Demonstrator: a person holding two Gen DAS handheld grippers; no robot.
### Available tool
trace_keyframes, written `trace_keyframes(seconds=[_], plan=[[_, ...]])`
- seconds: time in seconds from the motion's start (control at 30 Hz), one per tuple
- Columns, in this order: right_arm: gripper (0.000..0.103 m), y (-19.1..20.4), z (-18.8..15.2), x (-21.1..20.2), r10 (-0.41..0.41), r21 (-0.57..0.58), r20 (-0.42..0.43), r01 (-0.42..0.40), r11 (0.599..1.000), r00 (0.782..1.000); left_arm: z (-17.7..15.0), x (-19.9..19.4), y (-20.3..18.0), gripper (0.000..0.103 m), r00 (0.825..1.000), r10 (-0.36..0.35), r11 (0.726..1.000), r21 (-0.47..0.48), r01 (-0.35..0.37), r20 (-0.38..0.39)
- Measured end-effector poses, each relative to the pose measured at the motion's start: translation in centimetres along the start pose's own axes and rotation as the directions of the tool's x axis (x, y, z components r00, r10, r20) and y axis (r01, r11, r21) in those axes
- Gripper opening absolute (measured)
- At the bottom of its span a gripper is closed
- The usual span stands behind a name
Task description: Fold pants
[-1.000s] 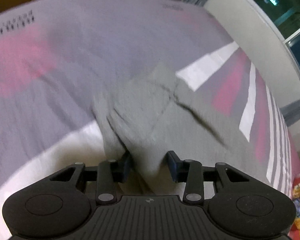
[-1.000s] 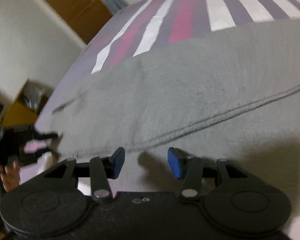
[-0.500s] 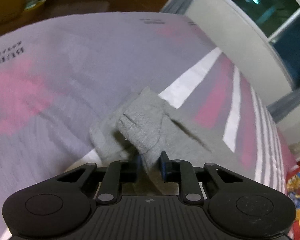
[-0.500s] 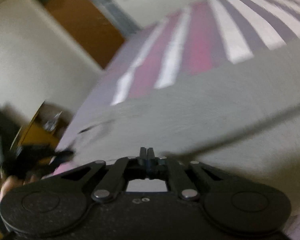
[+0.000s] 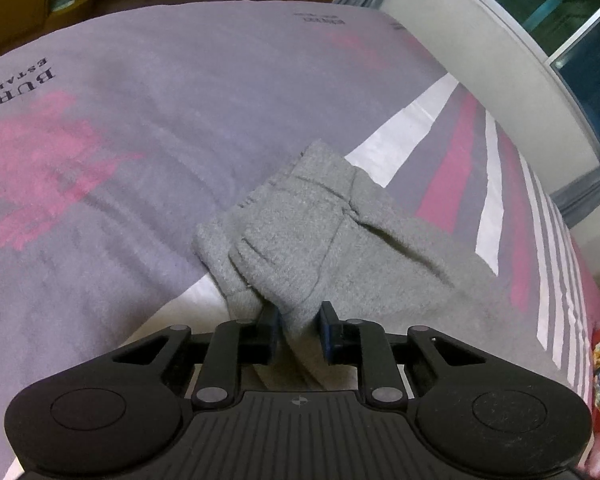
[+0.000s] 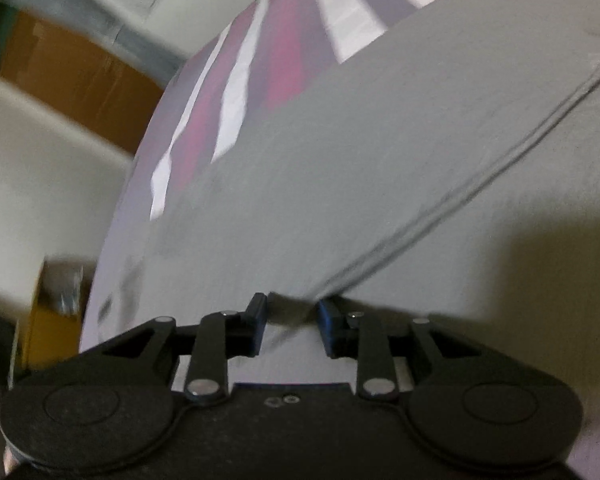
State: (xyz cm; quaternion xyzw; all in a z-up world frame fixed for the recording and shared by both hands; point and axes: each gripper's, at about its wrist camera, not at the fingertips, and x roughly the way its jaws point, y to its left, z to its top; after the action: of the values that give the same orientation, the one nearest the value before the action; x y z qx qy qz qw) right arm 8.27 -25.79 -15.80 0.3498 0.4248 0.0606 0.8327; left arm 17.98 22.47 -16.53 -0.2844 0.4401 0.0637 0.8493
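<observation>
**Left wrist view: cuff pinched; right jaws parting over the seam**

Left wrist view, entry 1. The left gripper (image 5: 298, 330) has its blue pads (image 5: 327, 332) pressed in on a bunched fold of the grey pants (image 5: 292, 240), at what looks like a ribbed cuff end. The fabric rises out of the jaws, folds over on itself, and then runs away to the right across the bedspread (image 5: 140, 120). The bunched cloth sits between the pads with no gap to be seen on either side.

Bedspread: grey-lilac with pink patches, white and pink stripes on the right half, dark printed lettering (image 5: 16, 88) near the left edge (only partly legible). The pants lie on top of it, cuff end raised in the grip, remainder flat. A window (image 5: 560, 12) with dark glass is at upper right; brown wooden furniture (image 5: 16, 4) at upper left.

Right wrist view, entry 2. Frame is blurred. The right gripper (image 6: 292, 330) is low over a broad flat stretch of the pants (image 6: 380, 160), and its jaws are opening. A ridge of cloth at the end of a raised seam (image 6: 500, 164) sits between the pads; I cannot tell whether the pads touch it. The seam runs diagonally up to the right. Striped bedspread (image 6: 284, 52) shows beyond the far edge of the pants.

Containers: an orange-brown cabinet or box (image 6: 56, 312) at left of the right view, contents blurred and unreadable.
</observation>
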Motion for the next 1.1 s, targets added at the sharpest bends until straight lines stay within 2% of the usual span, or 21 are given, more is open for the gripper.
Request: trace_keyframes(seconds=[0.07, 0.13, 0.2, 0.33, 0.37, 0.43, 0.5, 0.57, 0.6, 0.63, 0.67, 0.7, 0.77, 0.8, 0.93, 1.0, 1.03, 1.1], plan=[[0.027, -0.7, 0.3, 0.7, 0.003, 0.062, 0.014, -0.004, 0.998, 1.0, 0.0, 0.3, -0.1, 0.02, 1.0, 0.002, 1.0, -0.004, -0.002, -0.003], [0.025, -0.7, 0.1, 1.0, -0.004, 0.065, 0.021, 0.003, 0.998, 1.0, 0.1, 0.6, -0.2, 0.02, 1.0, 0.009, 1.0, -0.007, -0.01, -0.005], [0.01, 0.3, -0.1, 0.5, -0.011, 0.012, 0.032, 0.011, 1.0, 0.999, 0.1, 0.8, -0.6, 0.02, 1.0, 0.016, 1.0, -0.007, -0.016, 0.006], [0.007, 3.3, -1.3, -2.6, 0.061, -0.111, 0.046, -0.055, 0.992, 0.997, 0.9, -0.2, -0.7, 0.02, 0.999, -0.003, 1.0, 0.003, 0.003, 0.044], [0.001, 4.2, -1.7, -3.4, 0.084, -0.15, 0.043, -0.076, 0.986, 0.996, 1.1, -0.5, -0.7, 0.02, 0.999, -0.011, 1.0, 0.005, 0.011, 0.05], [0.001, 6.6, -3.1, -4.5, 0.148, -0.23, 0.008, -0.142, 0.963, 0.989, 1.5, -1.3, -0.5, 0.02, 0.998, -0.038, 0.999, 0.016, 0.037, 0.059], [0.001, 7.5, -4.8, -5.5, 0.149, -0.302, -0.018, -0.147, 0.942, 0.989, 1.4, -1.5, -0.1, 0.02, 0.997, -0.036, 0.999, 0.023, 0.035, 0.062], [0.001, 7.4, -5.9, -4.2, 0.102, -0.332, -0.036, -0.108, 0.937, 0.994, 1.1, -0.9, 0.5, 0.02, 0.999, -0.004, 1.0, 0.017, 0.003, 0.052], [0.004, 6.5, -5.9, -3.6, 0.072, -0.309, -0.04, -0.081, 0.947, 0.997, 0.8, -0.4, 0.8, 0.02, 0.999, -0.003, 1.0, 0.0, 0.003, 0.038], [0.014, 5.6, -5.3, -2.6, 0.04, -0.267, -0.056, -0.053, 0.962, 0.998, 0.5, -0.3, 0.7, 0.02, 0.999, 0.002, 1.0, 0.003, -0.003, 0.04], [0.028, 4.3, -4.9, -2.2, 0.027, -0.209, -0.07, -0.041, 0.977, 0.997, 0.4, -0.3, 0.4, 0.02, 0.999, 0.009, 1.0, 0.017, -0.01, 0.047], [0.034, 3.4, -4.5, -2.2, 0.018, -0.175, -0.07, -0.03, 0.984, 0.997, 0.4, -0.3, 0.2, 0.02, 0.999, 0.014, 0.999, 0.029, -0.015, 0.051], [0.034, 1.9, -3.9, -2.2, -0.037, -0.152, -0.057, 0.028, 0.988, 0.998, 0.5, -0.3, 0.1, 0.02, 0.999, 0.013, 0.999, 0.031, -0.014, 0.05], [0.032, 1.1, -3.5, -2.3, -0.036, -0.123, -0.047, 0.03, 0.992, 0.998, 0.7, -0.2, 0.3, 0.02, 0.999, 0.008, 1.0, 0.02, -0.009, 0.045], [0.034, -2.3, -1.6, -1.9, 0.017, 0.084, 0.071, -0.023, 0.996, 0.997, 0.7, -0.3, 0.6, 0.02, 0.999, 0.002, 1.0, 0.013, -0.003, 0.037], [0.034, -3.3, -1.2, -0.9, 0.04, 0.151, 0.084, -0.053, 0.987, 0.996, 0.7, -0.2, 0.5, 0.02, 0.999, 0.008, 1.0, 0.017, -0.009, 0.036], [0.03, -3.2, -1.1, -0.5, 0.039, 0.143, 0.088, -0.051, 0.988, 0.995, 0.8, -0.1, 0.4, 0.02, 0.999, 0.01, 1.0, 0.015, -0.01, 0.035], [0.007, -2.6, -0.9, -0.3, 0.016, 0.098, 0.094, -0.025, 0.995, 0.995, 0.9, 0.1, 0.2, 0.02, 0.999, 0.016, 1.0, 0.016, -0.016, 0.036]])
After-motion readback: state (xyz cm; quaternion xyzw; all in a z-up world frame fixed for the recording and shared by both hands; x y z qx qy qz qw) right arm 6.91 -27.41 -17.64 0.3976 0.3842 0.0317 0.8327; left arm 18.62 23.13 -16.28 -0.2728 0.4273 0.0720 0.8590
